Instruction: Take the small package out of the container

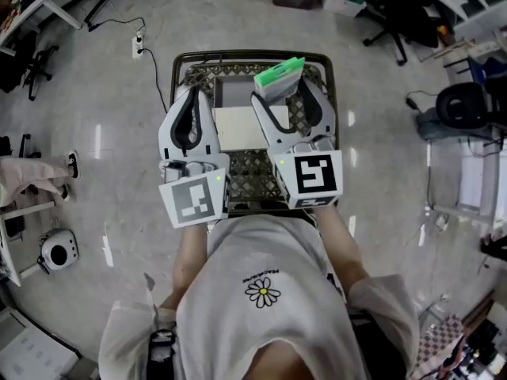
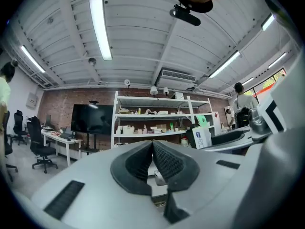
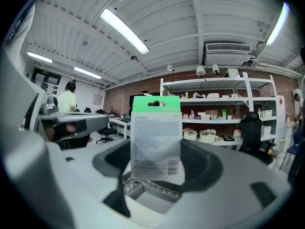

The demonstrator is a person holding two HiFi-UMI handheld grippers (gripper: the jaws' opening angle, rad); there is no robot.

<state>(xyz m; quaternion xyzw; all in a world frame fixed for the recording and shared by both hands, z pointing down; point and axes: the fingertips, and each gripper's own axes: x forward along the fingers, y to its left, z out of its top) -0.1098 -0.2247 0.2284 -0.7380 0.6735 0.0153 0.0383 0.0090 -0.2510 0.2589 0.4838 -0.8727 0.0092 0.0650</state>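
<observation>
Small package (image 1: 279, 76) is clamped upright in the right gripper (image 1: 280, 93), above the container (image 1: 253, 55). Left gripper (image 2: 152, 146) has its jaws pressed together on nothing.

Strip lights (image 2: 100, 27) are glowing along a white ribbed ceiling (image 2: 143, 37), with an air-conditioning unit (image 2: 177, 74) hanging just below it. A brick wall (image 2: 95, 97) is running across the back, and white shelving (image 2: 162, 118) is standing against it beside a dark screen (image 2: 92, 118). A desk (image 2: 59, 138) and black office chairs (image 2: 40, 144) are sitting at the left. The pale glossy floor (image 1: 103, 101) is reflecting the lights, and a power strip (image 1: 137, 46) is lying on it.
</observation>
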